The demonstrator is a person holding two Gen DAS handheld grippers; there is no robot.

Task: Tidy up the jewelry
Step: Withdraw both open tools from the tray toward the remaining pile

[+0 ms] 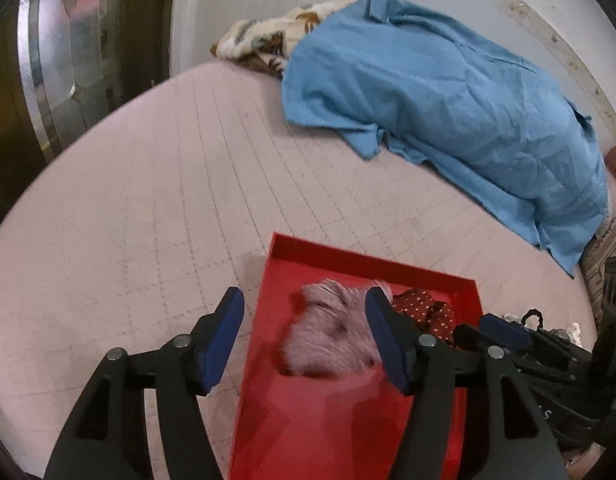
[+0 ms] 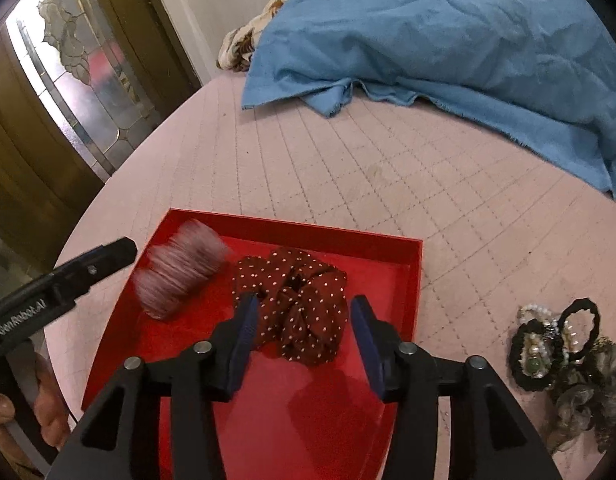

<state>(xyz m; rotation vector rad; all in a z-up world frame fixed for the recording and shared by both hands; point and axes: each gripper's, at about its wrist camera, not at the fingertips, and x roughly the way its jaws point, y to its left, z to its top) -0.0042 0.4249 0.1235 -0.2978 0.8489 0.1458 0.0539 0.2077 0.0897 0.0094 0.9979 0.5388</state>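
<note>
A red tray [image 1: 348,258] [image 2: 287,224] lies on the pink quilted bed. My left gripper [image 1: 303,300] hovers over its left part, open, with a blurred pink fluffy scrunchie [image 1: 328,332] [image 2: 179,272] loose between the fingers. In the right wrist view one left finger [image 2: 107,256] shows beside that scrunchie. My right gripper [image 2: 305,306] is open just above a dark red, white-dotted scrunchie [image 2: 299,296] [image 1: 424,308] that rests in the tray. To the tray's right, a pile of black hair ties and pearl pieces [image 2: 556,344] [image 1: 532,318] sits on the bed with a grey scrunchie [image 2: 588,400].
A blue cloth [image 1: 448,100] [image 2: 448,40] covers the bed's far right, with a patterned blanket [image 1: 263,40] behind it. A brown door with leaded glass [image 2: 75,68] stands past the bed's left edge. A person's hand [image 2: 47,400] holds the left gripper.
</note>
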